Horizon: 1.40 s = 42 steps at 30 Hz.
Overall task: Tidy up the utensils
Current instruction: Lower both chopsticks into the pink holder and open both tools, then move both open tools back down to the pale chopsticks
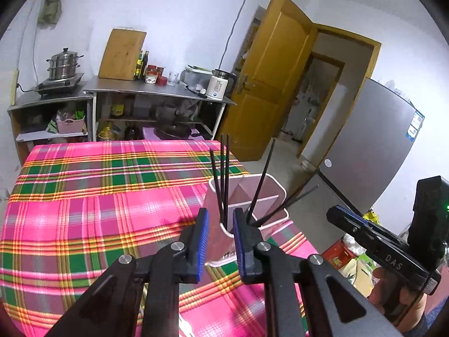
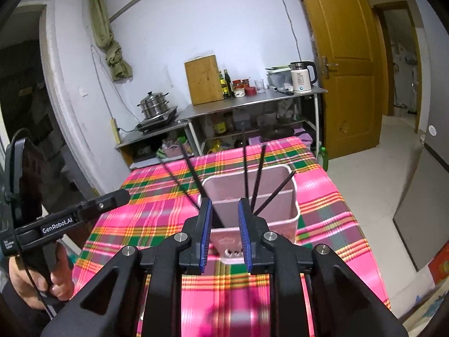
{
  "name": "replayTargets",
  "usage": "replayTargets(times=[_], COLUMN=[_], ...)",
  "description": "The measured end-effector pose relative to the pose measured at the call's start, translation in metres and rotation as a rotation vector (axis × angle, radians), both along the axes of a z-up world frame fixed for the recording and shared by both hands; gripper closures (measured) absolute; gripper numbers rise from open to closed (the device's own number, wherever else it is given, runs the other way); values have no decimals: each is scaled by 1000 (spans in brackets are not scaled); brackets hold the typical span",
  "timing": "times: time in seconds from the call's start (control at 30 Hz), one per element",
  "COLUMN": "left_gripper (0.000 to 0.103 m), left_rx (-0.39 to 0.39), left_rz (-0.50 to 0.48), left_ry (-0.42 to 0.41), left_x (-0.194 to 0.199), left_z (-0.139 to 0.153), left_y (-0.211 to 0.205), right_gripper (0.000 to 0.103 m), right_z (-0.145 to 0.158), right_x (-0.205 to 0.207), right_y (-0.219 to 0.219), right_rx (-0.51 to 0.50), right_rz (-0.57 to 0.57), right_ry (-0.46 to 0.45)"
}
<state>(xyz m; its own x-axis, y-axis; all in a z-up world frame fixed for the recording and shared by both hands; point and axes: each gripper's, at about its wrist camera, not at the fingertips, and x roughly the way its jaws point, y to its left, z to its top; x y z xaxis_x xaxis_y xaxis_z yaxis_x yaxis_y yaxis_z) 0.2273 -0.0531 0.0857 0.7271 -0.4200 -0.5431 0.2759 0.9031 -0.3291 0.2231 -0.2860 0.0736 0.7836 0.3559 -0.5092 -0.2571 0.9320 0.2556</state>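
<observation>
A pink divided utensil holder [image 1: 266,199] [image 2: 277,196] stands on the pink plaid tablecloth [image 1: 98,196] [image 2: 322,210]. Several black chopsticks [image 1: 223,174] [image 2: 245,168] stick up out of it, some upright, others leaning outward [image 1: 262,182] [image 2: 193,168]. My left gripper [image 1: 220,224] is open just short of the holder's near corner, with nothing between its blue pads. My right gripper [image 2: 224,216] is open in front of the holder's near wall, also empty. Each gripper also shows from the side in the other's view: the right gripper [image 1: 336,214] and the left gripper [image 2: 123,196].
Beyond the table stand metal shelves [image 1: 157,91] [image 2: 252,102] with a steamer pot [image 1: 63,63], a wooden board [image 1: 122,54], bottles and a white kettle [image 1: 219,84]. A yellow door [image 1: 272,78] and a grey fridge [image 1: 364,154] are to the right. A hand [image 2: 31,283] holds the left gripper's handle.
</observation>
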Motion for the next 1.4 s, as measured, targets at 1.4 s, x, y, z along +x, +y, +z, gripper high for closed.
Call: replayTargets(times=[1.4], left_gripper=[86], left_rx=[81], left_rz=[117], left_ry=[201], left_x=[-67], left_z=[-114], left_y=[58], right_gripper=[83], right_z=[-79], right_x=[-51], right_y=[64], right_rx=[-89], right_rz=[141], right_ry=[144])
